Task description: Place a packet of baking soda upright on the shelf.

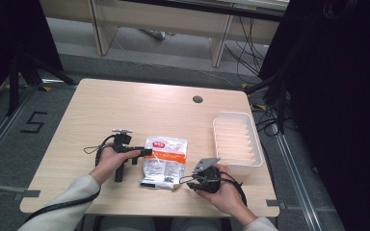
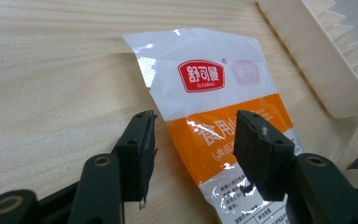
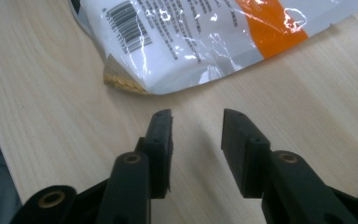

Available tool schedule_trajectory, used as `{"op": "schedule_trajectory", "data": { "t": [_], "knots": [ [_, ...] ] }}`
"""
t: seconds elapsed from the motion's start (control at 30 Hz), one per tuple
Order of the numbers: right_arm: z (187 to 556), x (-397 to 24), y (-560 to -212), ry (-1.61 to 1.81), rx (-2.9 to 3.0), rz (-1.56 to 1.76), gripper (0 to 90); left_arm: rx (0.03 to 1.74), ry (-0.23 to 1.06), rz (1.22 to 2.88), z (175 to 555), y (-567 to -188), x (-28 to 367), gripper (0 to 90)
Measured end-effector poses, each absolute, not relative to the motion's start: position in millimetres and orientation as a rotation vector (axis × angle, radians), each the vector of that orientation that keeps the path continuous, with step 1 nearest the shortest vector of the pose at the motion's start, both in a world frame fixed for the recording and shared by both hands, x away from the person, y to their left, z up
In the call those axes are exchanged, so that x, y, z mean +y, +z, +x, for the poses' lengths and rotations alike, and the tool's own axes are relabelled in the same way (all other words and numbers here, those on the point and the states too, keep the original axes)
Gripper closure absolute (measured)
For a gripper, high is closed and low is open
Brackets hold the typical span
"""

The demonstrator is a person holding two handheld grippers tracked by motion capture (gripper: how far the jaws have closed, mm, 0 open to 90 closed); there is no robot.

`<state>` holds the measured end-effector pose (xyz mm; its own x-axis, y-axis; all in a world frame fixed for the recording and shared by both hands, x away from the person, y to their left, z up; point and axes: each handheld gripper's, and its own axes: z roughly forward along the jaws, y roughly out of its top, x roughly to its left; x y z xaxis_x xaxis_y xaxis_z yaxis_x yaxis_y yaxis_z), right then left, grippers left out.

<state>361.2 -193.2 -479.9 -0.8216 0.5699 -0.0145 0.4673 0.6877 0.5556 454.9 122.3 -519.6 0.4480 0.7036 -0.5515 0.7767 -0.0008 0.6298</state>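
A white and orange plastic packet (image 1: 164, 161) lies flat on the light wood table (image 1: 125, 110), near its front edge and about midway across. A white ribbed tray (image 1: 236, 142) stands to the right of the packet, well apart from it. The left gripper (image 1: 147, 152) is held in the left hand (image 1: 110, 162) at the packet's left edge. In the left gripper view its jaws stand open, one over bare wood just beside the packet, the other over the orange band; whether either jaw touches the film cannot be told from here. The right gripper (image 1: 185, 181) is held in the right hand (image 1: 221, 190) just off the packet's near right corner. In the right gripper view its jaws are parted and empty over bare wood, the packet's barcode end just beyond the tips.
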Motion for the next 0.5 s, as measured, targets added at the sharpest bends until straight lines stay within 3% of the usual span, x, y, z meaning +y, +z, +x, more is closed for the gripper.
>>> {"op": "schedule_trajectory", "data": {
  "t": [0.1,0.2,0.5],
  "knots": [
    [362.2,-192.9,-478.1,0.834,2.696,0.832,73.6,1.279,-0.109,1.727,456.4,-520.5,121.1,49.0],
    [362.6,-191.2,-478.1,0.843,2.69,0.83,88.4,1.279,-0.113,1.731,457.0,-521.2,119.2,49.7],
    [368.8,-172.9,-475.3,0.875,2.696,0.81,90.0,1.266,-0.139,1.736,459.5,-523.0,117.9,52.3]
  ]
}}
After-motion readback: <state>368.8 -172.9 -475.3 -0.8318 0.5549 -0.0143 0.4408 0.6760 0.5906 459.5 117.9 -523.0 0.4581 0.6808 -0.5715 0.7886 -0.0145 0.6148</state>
